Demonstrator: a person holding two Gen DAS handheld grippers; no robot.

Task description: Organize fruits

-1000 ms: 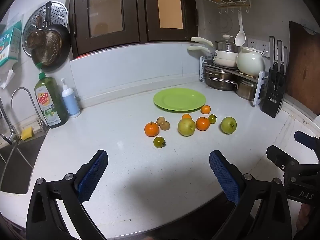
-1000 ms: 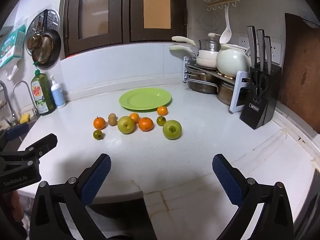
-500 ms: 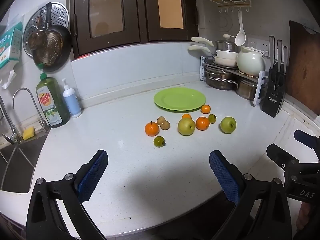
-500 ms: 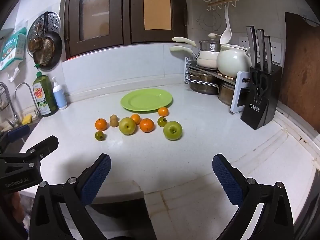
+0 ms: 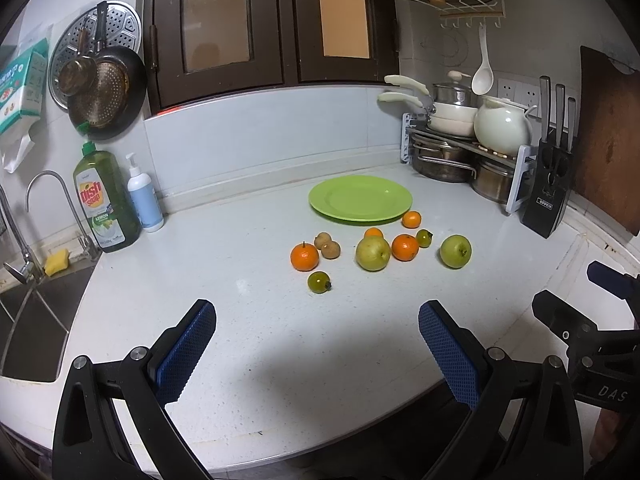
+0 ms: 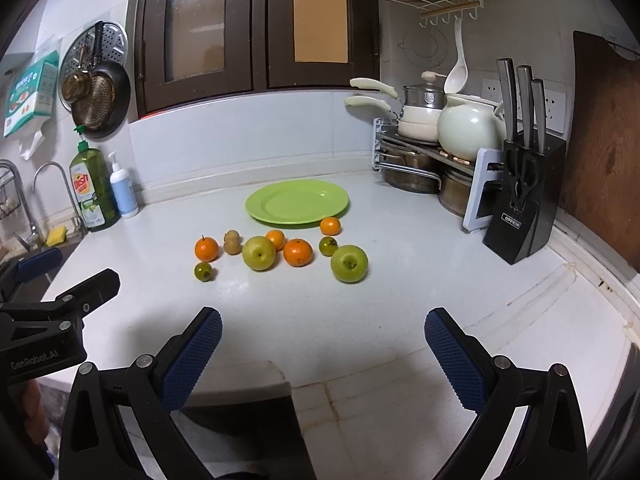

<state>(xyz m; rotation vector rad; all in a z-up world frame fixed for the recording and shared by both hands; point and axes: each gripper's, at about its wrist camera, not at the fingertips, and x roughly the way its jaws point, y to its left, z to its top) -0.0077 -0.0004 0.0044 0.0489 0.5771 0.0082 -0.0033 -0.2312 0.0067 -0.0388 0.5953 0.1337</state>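
Observation:
An empty green plate lies at the back of the white counter. In front of it lie loose fruits: a green apple, a yellow-green apple, several oranges such as one at the left, two small brown fruits and small green fruits. My left gripper is open and empty, well short of the fruit. My right gripper is open and empty near the counter's front edge.
A sink with a tap, a dish soap bottle and a pump bottle are at the left. A pot rack and a knife block stand at the right. Pans hang on the wall.
Both grippers have drifted slightly; the views shifted a little, with the fruit appearing marginally nearer. Both stay open and empty. The fruit has not moved.

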